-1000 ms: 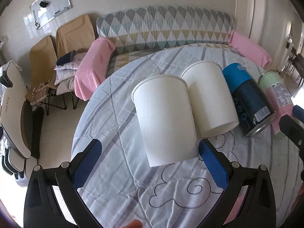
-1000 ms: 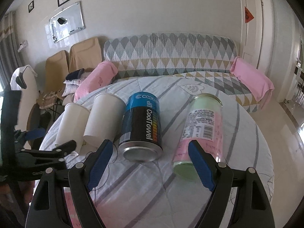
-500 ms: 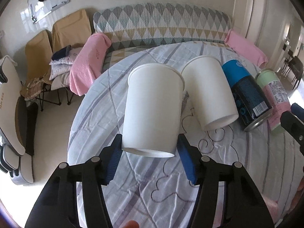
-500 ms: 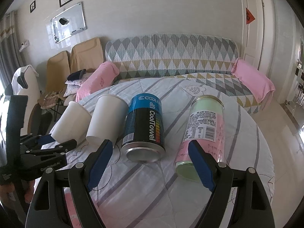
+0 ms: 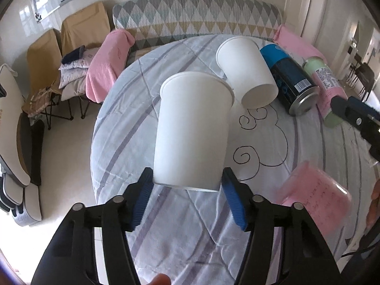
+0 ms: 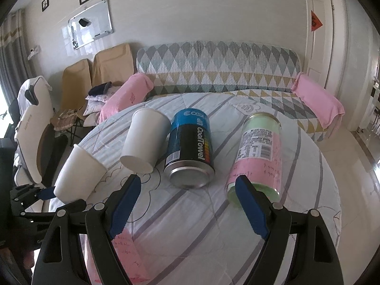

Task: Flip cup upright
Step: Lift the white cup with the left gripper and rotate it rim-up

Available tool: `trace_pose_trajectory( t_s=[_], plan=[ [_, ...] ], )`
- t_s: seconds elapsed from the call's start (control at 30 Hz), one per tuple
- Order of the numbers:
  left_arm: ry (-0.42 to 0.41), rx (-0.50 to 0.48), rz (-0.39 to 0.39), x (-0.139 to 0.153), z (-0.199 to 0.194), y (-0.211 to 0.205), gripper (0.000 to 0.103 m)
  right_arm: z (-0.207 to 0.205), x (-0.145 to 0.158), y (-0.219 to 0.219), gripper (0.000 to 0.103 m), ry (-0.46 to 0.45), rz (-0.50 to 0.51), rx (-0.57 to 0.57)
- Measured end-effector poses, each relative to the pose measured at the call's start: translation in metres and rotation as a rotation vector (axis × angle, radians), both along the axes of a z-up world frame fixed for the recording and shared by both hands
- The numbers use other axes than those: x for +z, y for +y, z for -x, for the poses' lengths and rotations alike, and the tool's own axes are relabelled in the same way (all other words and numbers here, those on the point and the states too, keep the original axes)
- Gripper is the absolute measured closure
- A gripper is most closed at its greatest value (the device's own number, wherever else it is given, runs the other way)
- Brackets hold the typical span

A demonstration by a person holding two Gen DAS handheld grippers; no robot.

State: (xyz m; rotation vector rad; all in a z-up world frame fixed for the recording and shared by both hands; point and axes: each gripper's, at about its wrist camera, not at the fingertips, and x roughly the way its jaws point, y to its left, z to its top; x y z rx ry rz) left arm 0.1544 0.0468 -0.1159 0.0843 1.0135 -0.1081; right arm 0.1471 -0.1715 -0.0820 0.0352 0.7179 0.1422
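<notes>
A plain white paper cup [image 5: 192,128] is gripped near its base by the left gripper [image 5: 187,191], blue pads [image 5: 142,199] pressed on both sides. The cup is held off the round table w/ striped quilted cloth [image 5: 273,142], tilted, rim pointing away from the camera; seen from the right wrist it sits at far left [image 6: 79,172], rim up and leaning. To the right, a 2nd white paper cup [image 6: 144,140] is laid on its side, base toward the camera, just beside a blue-and-black metal can [image 6: 190,147], also on its side. Further right, a green-and-pink labelled cylinder [image 6: 257,156] is laid down, apart from the can. The right gripper [image 6: 187,207] is held spread wide, nothing betw. its fingers, above the cloth in front of can and cylinder. A pink sheet w/ handwriting [image 5: 315,197] is seen at the near table edge.
</notes>
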Motion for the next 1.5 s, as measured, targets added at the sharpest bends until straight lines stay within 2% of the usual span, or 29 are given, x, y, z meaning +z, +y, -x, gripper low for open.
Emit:
trace_pose_trajectory(
  t_s=[0.07,0.23,0.5,0.57,0.63,0.67,0.9,1.1,1.37,1.5],
  plan=[
    [-0.013,0.006,-0.003,0.005,-0.004,-0.001,0.025,0.0,-0.003,0.003,0.02,0.009,0.005,0.005],
    [-0.047,-0.004,-0.026,0.015,-0.02,-0.007,0.014,0.0,-0.008,0.007,0.02,0.027,0.016,0.014],
    [0.008,-0.011,-0.09,0.001,-0.055,-0.019,0.014,-0.004,-0.011,0.008,0.02,0.041,0.04,0.03],
    [0.013,-0.004,-0.098,-0.001,-0.058,-0.02,0.019,-0.005,-0.012,0.008,0.02,0.047,0.043,0.035],
    [-0.015,0.004,-0.092,0.002,-0.056,-0.02,0.031,-0.004,-0.013,0.009,0.02,0.049,0.048,0.044],
    [-0.032,0.004,-0.083,0.005,-0.054,-0.02,0.033,-0.005,-0.013,0.01,0.02,0.05,0.05,0.045],
    [-0.186,-0.008,-0.002,0.025,-0.03,-0.015,0.033,-0.004,-0.012,0.009,0.02,0.045,0.048,0.042],
    [-0.263,-0.02,-0.014,0.022,-0.009,-0.014,0.032,-0.003,-0.011,0.008,0.02,0.047,0.051,0.046],
    [-0.22,-0.024,0.013,0.013,0.005,-0.01,0.032,0.003,-0.011,0.009,0.02,0.052,0.053,0.043],
    [-0.154,-0.002,0.057,0.013,-0.005,-0.005,0.028,0.01,-0.01,0.009,0.02,0.051,0.056,0.038]
  ],
)
